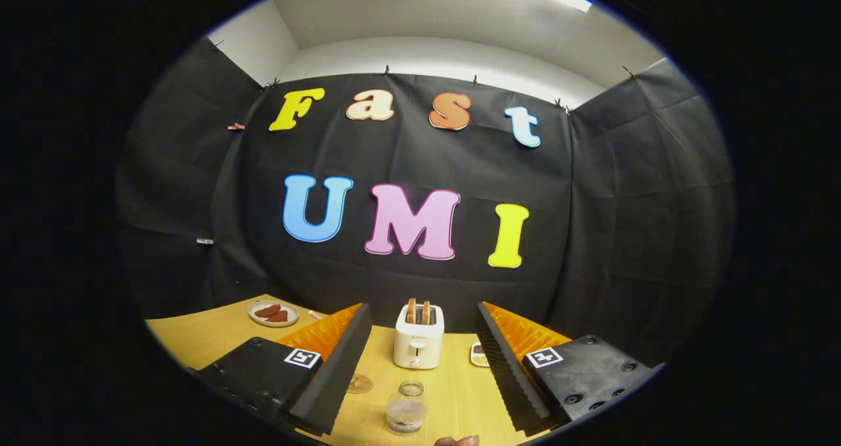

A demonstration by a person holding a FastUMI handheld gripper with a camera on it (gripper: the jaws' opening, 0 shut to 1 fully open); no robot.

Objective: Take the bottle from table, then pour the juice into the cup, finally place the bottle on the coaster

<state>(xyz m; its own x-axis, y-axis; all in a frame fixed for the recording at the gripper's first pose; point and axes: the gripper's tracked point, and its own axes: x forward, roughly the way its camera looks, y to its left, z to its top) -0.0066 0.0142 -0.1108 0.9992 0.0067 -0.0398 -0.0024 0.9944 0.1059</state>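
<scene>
Gripper (419,360) released, fingers spread wide, holding nothing. Small clear glass cup (406,408) stands on the yellow wooden counter (453,387) between the fingers, close in. Round brown coaster (359,384) lies just beside the left finger. A rounded brown top (456,441), nearest of all, may be the bottle; cannot tell. Risk: closing in low could knock the cup. White toaster with two slices (418,335) stands beyond; plate of brown pieces (272,313) far left.

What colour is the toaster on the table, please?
White, seen best in the gripper view: the toaster stands beyond the open gripper.
</scene>
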